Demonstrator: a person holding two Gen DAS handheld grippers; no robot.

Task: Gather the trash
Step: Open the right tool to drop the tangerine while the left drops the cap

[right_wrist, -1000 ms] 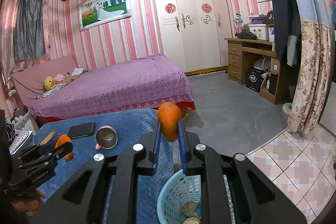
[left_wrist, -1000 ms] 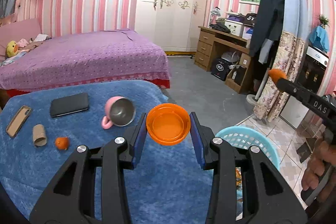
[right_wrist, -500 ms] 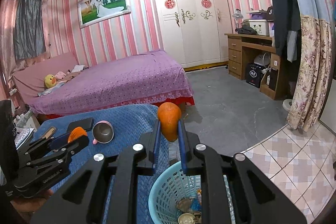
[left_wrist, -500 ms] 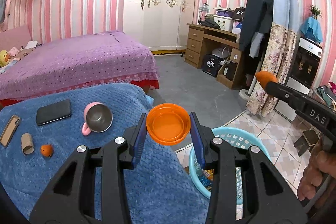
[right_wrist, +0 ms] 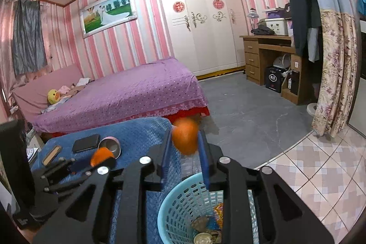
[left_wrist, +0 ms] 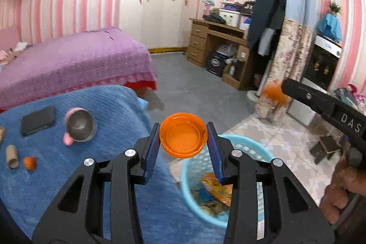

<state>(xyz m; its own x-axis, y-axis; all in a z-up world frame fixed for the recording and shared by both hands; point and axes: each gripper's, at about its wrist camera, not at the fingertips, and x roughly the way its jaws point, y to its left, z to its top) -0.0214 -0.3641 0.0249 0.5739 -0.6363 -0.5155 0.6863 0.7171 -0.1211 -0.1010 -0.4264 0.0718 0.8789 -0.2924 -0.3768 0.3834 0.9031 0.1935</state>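
Observation:
My left gripper (left_wrist: 183,137) looks wider and the orange plastic lid (left_wrist: 183,134) sits tilted between the jaws, above the near rim of the light-blue basket (left_wrist: 251,148). My right gripper (right_wrist: 184,145) has opened; the blurred orange peel (right_wrist: 184,139) hangs between its spread fingers above the basket (right_wrist: 183,205). The basket stands on the floor beside the blue-covered table (left_wrist: 91,175) and holds wrappers and a can. A cardboard tube (left_wrist: 11,153) and a small orange scrap (left_wrist: 29,162) lie on the table.
A black phone (left_wrist: 38,120), a pink steel-lined cup (left_wrist: 79,126) and a brown case (right_wrist: 51,154) lie on the blue cloth. A purple bed (right_wrist: 128,90) stands behind, a wooden desk (right_wrist: 267,56) and curtain (right_wrist: 334,84) to the right.
Both grippers moved right, over the basket. The right gripper's jaws spread and the peel now blurs between them. The left jaws widened slightly around the lid.

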